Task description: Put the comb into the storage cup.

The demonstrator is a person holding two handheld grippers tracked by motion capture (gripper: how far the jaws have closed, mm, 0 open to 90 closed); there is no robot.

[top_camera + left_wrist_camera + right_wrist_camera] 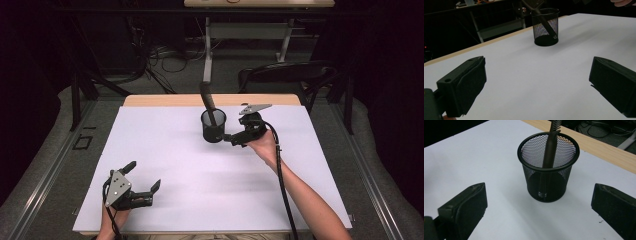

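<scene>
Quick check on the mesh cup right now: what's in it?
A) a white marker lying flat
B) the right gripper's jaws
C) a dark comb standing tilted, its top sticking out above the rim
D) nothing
C: the dark comb leans inside the mesh cup, rising past its rim, while the right gripper sits open beside the cup.

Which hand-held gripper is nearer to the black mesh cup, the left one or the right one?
The right. The right hand-held gripper is open just beside the black mesh cup, not touching it. The left hand-held gripper is open far away, near the table's front-left edge.
</scene>
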